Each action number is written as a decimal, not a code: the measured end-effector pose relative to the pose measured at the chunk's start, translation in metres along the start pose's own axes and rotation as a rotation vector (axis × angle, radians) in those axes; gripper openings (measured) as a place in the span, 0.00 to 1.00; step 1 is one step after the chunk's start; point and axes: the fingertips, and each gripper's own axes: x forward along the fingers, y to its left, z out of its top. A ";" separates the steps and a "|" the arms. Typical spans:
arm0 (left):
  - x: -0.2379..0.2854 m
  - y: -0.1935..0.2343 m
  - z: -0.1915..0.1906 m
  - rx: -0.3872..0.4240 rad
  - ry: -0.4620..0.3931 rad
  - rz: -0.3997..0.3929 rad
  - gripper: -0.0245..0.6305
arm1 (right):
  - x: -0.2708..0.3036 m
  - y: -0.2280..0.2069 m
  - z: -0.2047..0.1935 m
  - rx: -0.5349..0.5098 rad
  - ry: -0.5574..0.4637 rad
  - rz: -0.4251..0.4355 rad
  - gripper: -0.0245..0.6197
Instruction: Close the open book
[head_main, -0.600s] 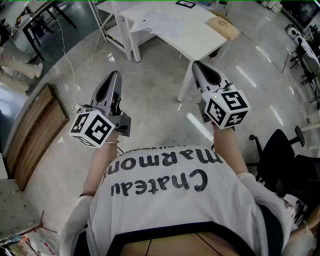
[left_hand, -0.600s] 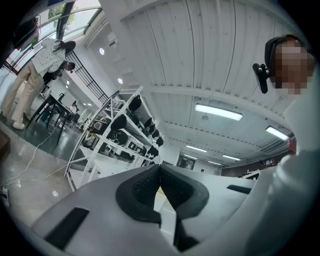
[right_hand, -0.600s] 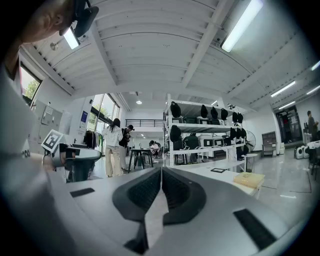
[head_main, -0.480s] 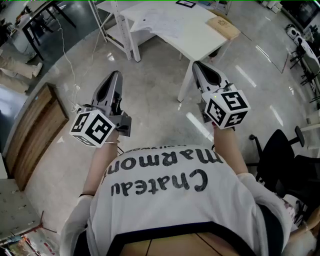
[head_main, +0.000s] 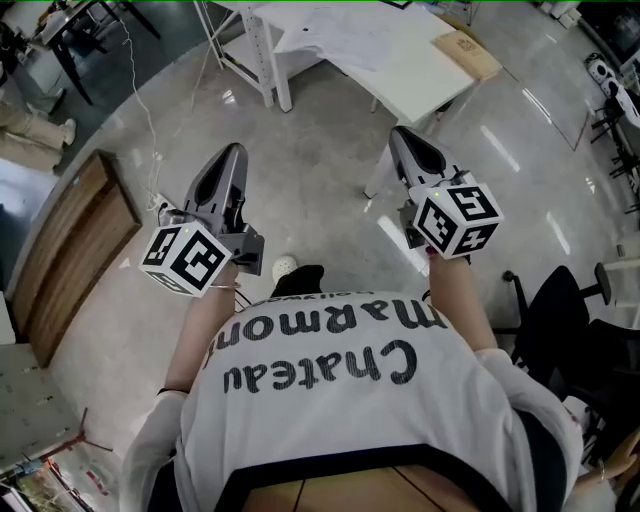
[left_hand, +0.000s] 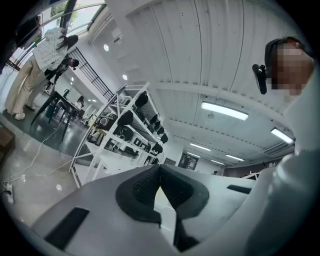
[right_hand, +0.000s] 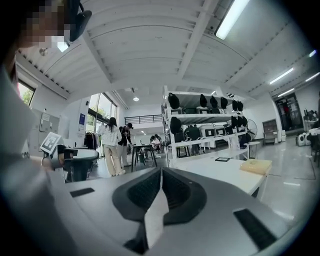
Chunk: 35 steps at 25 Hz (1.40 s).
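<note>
While left tongs (head_main: 232, 152) and right tongs (head_main: 401, 135) hover clenched, empty, the counter (head_main: 415, 70) lies far.
Presumably the book is there, nearer right tongs.

Counter (head_main: 420, 72) at upper centre, papers (head_main: 340, 30) on its left part, flat block (head_main: 467, 52) on its right end, wooden board (head_main: 70, 250) on floor (head_main: 320, 190) at left, chair (head_main: 565, 305) at lower right, left gripper (head_main: 232, 150) and right gripper (head_main: 398, 132) side by side mid-frame.

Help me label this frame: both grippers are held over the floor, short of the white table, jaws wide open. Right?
No. The left gripper and right gripper are over the floor, short of the white table, but their jaws are shut, with nothing between them; each gripper view shows it.
</note>
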 end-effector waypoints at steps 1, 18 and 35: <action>0.002 0.008 -0.001 -0.006 0.006 0.002 0.07 | 0.008 0.000 -0.005 0.000 0.018 -0.002 0.09; 0.089 0.164 0.059 -0.029 0.053 -0.042 0.07 | 0.193 0.024 -0.012 -0.011 0.119 -0.044 0.09; 0.125 0.266 0.090 0.001 0.136 -0.131 0.07 | 0.276 0.027 -0.023 0.024 0.146 -0.213 0.09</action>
